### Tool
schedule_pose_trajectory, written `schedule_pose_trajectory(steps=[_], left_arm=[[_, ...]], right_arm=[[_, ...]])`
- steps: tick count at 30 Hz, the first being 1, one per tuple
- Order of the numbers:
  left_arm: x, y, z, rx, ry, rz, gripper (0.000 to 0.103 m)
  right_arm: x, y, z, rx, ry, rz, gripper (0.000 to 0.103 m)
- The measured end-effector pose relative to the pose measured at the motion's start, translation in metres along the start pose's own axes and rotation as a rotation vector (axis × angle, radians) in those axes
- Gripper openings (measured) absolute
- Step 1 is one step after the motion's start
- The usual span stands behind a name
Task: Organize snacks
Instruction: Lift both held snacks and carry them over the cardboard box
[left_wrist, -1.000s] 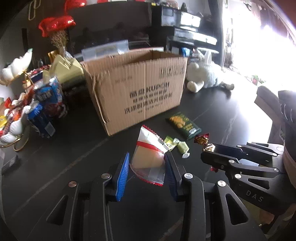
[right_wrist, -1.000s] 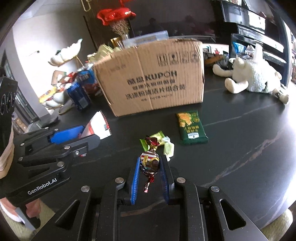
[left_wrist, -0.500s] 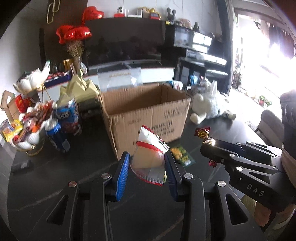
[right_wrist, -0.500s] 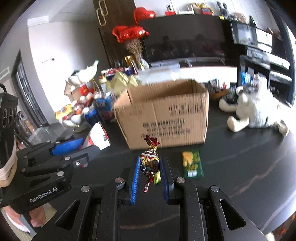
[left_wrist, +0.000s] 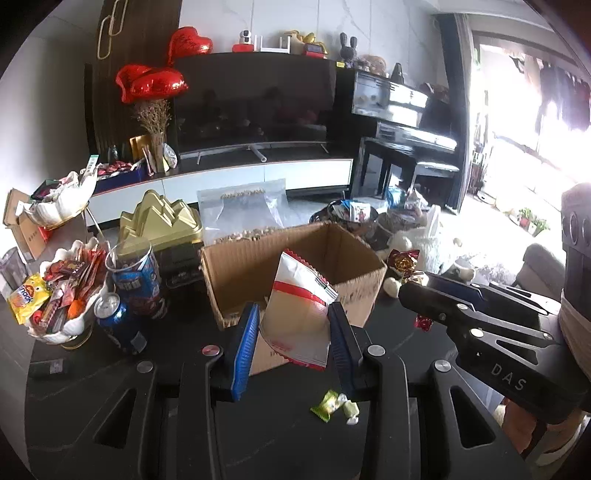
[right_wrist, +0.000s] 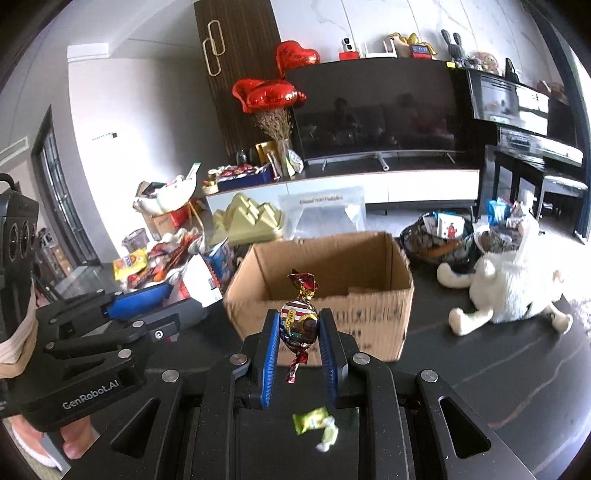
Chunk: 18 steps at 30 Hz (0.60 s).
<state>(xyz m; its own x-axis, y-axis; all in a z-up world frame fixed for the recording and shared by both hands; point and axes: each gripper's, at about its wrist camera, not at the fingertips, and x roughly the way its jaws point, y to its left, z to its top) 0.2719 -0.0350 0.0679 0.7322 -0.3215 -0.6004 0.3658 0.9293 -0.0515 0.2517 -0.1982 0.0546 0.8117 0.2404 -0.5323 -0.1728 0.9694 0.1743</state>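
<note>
Both tongs have risen from the dark tabletop (left_wrist: 92, 387) to rim height of the open brown cardboard box (right_wrist: 369, 314); drop-off looks next. Left gripper (left_wrist: 291, 343) clamps a white, red-striped foil sachet (left_wrist: 299, 295); right gripper (right_wrist: 295, 332) pinches a twist-wrapped striped candy (right_wrist: 299, 321). The visible part of the box interior looks bare. Two green wrapped sweets (left_wrist: 334, 402) remain on the table; the white shell-shaped bowl (left_wrist: 59, 328) is heaped with snacks.

"DAS" on right gripper (left_wrist: 413, 291), "GenRobot.AI" on left gripper (right_wrist: 177, 314), "COCONUT" on candy (right_wrist: 298, 325).
</note>
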Motion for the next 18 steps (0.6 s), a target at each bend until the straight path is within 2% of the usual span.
schedule_pose_trajectory(steps=[12,18], left_arm=[[0.038,0.014,0.030,0.020,0.018,0.034,0.038],[0.067,0.022,0.040,0.010,0.040,0.012,0.038]], right_arm=[[0.037,-0.008,0.032,-0.055,0.016,-0.029,0.022],[0.065,-0.018,0.040,-0.042,0.035,-0.028,0.022]])
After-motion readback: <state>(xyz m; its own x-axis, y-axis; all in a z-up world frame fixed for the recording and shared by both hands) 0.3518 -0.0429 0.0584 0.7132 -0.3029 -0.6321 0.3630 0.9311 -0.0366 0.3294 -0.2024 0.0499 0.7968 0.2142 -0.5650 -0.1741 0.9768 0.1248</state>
